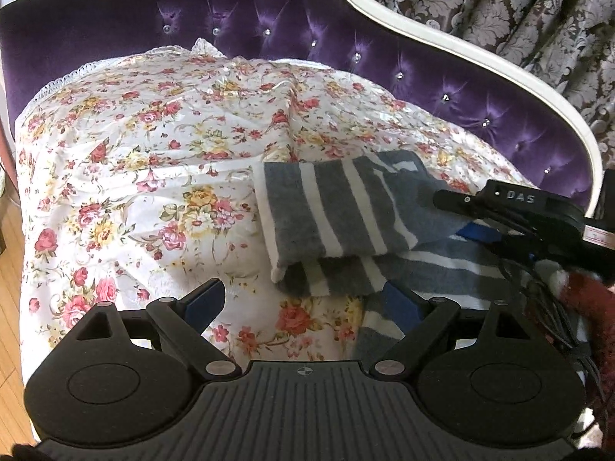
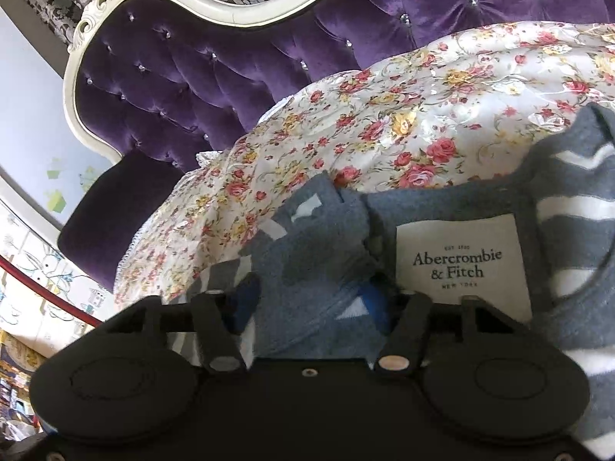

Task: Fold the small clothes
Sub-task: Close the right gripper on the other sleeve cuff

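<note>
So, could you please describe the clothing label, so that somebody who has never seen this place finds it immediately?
Start at the purple tufted sofa, whose seat is covered by a floral cloth. On that cloth lies a grey and white striped garment, gripped by the right gripper. The label is the cream square sewn inside its neckline, the only thing printed with words: Abercrombie & Fitch, New York.

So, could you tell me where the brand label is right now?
In the right wrist view, the white label sits on the striped garment, just right of the right gripper.
</note>
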A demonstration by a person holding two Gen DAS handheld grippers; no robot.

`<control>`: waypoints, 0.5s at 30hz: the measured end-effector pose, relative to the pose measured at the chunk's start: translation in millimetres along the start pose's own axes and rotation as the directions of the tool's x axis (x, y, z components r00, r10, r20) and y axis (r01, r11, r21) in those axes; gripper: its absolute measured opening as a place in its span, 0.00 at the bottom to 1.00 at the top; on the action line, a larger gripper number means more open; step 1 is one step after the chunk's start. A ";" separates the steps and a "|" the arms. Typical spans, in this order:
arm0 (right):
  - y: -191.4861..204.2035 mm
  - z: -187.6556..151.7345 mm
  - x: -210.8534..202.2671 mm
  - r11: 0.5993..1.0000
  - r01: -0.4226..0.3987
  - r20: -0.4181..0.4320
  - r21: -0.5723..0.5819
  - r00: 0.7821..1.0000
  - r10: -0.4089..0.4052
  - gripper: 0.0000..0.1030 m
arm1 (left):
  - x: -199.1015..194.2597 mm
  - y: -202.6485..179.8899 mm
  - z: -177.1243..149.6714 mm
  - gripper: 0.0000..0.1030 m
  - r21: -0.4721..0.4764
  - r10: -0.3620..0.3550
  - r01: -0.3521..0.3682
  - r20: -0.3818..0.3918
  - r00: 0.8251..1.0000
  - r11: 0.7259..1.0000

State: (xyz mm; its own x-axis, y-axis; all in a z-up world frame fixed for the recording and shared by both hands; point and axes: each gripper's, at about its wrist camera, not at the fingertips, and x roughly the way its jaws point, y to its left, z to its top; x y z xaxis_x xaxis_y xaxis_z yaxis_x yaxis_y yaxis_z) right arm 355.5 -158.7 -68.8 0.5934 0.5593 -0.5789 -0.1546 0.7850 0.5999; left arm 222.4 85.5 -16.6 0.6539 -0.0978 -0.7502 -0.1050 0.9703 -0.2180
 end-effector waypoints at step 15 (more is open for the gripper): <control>50.3 9.4 -33.5 0.977 0.071 0.110 -0.202 0.993 -0.049 0.17 | 3.2 -0.2 -1.2 0.87 0.007 0.003 -0.003 -0.010 1.000 1.000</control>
State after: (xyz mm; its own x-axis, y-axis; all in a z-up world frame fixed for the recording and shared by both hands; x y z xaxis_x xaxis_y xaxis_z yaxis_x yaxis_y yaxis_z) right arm 335.2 -140.5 -14.1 0.6839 0.4871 -0.5432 -0.2684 0.8602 0.4335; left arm 223.6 84.8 -19.7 0.6461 -0.0973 -0.7571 -0.1017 0.9720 -0.2117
